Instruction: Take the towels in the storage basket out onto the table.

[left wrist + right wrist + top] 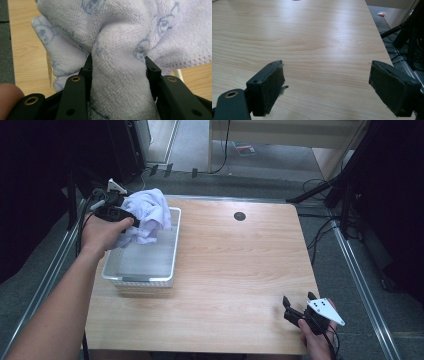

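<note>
A pale lilac towel (pixel 150 215) with a small blue cartoon print hangs bunched over the far end of a white plastic basket (pixel 170 265) at the table's left. My left gripper (pixel 131 220) is shut on a thick fold of that towel (pixel 120 82), which fills the space between its black jaws and spreads above them. Near the table's front right corner my right gripper (pixel 299 301) is held just above the wood, open, with nothing between its padded fingertips (pixel 273 85).
The light wooden table (pixel 235 270) has a round dark cable hole (pixel 239 216) near its far edge. Cables and dark stand legs lie on the grey floor to the right (pixel 345 200). The basket floor below the towel looks bare.
</note>
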Motion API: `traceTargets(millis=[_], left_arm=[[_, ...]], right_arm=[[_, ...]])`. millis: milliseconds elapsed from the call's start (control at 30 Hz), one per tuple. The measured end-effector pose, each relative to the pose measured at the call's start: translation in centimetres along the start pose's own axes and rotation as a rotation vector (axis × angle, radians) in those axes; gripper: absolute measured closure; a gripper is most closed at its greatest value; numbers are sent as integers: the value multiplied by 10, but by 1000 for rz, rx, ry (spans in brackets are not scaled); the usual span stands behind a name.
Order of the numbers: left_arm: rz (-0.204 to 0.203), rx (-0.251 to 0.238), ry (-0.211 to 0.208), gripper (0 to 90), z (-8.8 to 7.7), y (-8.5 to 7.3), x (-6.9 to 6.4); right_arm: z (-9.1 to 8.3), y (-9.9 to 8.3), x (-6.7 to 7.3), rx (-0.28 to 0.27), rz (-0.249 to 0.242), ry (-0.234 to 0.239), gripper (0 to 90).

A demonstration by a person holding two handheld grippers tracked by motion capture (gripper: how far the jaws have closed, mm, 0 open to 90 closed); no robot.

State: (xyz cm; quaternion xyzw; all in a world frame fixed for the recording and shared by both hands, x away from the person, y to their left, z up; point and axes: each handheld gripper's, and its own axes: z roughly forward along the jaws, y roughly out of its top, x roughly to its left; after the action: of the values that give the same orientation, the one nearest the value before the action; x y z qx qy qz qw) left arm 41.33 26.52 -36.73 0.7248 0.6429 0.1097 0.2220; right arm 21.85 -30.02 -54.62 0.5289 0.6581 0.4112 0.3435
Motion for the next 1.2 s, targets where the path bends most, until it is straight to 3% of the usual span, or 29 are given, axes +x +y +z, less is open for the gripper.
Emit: traceTargets(millis=[400,633,867,1200], left_arm=[[6,-28,-9,587,-22,12,-7],[21,-30,-21,586,-26,17,-16],[44,-37,-41,584,-25,23,-35],[72,-35,-74,582,-12,30,-72]], right_arm=[[0,0,0,0,-1,1,132],[0,0,0,0,-1,2,132],[0,0,0,-1,2,4,132],[0,0,-1,-3,2,5,132]])
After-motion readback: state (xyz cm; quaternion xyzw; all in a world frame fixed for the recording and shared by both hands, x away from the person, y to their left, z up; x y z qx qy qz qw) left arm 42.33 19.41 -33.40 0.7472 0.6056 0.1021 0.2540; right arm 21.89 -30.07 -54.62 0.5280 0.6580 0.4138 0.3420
